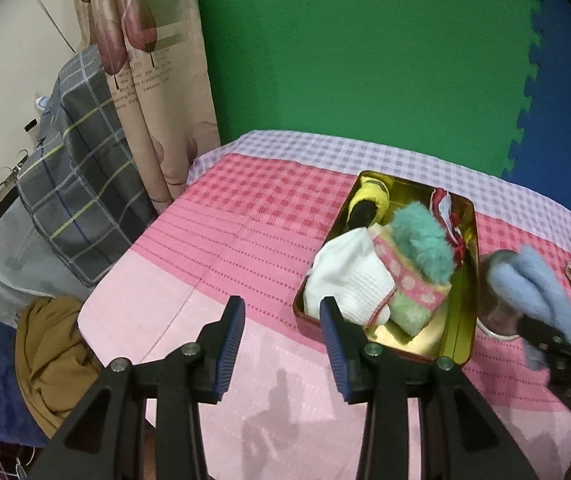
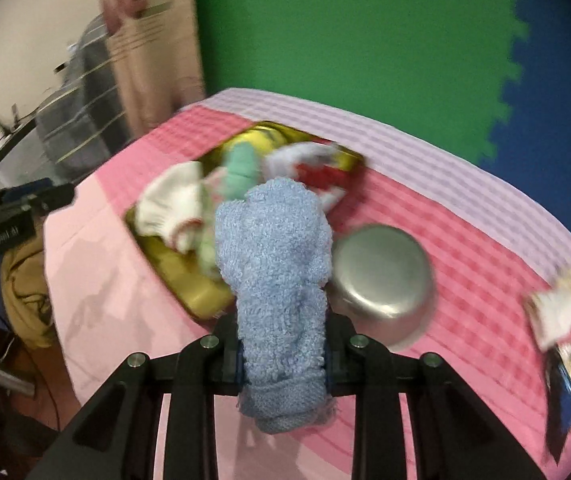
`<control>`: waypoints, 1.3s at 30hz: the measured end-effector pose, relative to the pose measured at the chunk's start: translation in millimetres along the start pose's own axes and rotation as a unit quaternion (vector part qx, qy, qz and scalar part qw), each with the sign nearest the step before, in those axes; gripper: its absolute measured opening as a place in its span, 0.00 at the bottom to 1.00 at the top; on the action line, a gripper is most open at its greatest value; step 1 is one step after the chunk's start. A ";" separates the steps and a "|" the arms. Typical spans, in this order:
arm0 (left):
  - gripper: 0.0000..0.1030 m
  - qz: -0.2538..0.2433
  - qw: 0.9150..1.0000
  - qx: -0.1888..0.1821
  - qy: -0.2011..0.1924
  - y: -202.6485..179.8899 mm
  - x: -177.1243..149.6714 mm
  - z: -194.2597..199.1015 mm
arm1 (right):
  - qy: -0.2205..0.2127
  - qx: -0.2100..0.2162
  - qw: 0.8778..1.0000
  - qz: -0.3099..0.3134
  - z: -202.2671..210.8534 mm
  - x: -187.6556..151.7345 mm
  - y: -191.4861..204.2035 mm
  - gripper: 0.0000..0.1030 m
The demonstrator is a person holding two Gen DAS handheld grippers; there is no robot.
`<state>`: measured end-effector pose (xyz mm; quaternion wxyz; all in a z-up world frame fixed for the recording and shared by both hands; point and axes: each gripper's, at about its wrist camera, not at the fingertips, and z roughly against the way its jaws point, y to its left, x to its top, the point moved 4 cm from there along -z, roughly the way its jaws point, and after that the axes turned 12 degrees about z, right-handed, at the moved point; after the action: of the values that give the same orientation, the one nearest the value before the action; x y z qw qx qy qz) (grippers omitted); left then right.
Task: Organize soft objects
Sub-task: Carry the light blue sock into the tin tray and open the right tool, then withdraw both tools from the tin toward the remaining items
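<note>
A home bedroom: curtain (image 1: 153,80), folded bedding (image 1: 81,184), checked bedsheet (image 1: 245,216).

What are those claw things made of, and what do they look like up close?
Each is a black, plastic-looking, angular frame with triangular cut-outs and round silver bolts at the joints. The left gripper ends in two flat fingers faced with ribbed blue pads. The right gripper has the same black frame and silver bolts, with blue showing at its pads.

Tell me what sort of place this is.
Probably a home room: a table under a pink checked tablecloth, a printed curtain, and green and blue foam mats behind.
</note>
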<state>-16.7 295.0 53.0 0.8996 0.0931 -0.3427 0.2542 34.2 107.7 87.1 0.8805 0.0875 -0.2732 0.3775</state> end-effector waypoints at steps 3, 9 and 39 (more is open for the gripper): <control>0.39 -0.002 1.000 0.005 0.001 3.9 -0.5 -0.1 | 0.004 0.015 0.999 0.030 -18.6 20.2 23.8 0.24; 0.39 0.009 1.000 0.007 0.004 14.8 2.2 -1.5 | 0.037 0.035 0.997 0.050 -61.1 36.4 44.0 0.24; 0.39 0.007 1.000 0.003 0.011 2.3 -1.0 0.2 | -0.015 -0.001 0.997 0.069 -29.7 55.9 49.1 0.63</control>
<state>-18.7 296.5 52.5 0.9013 0.0906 -0.3323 0.2627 43.2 187.2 90.4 0.8481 0.0736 -0.2920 0.4358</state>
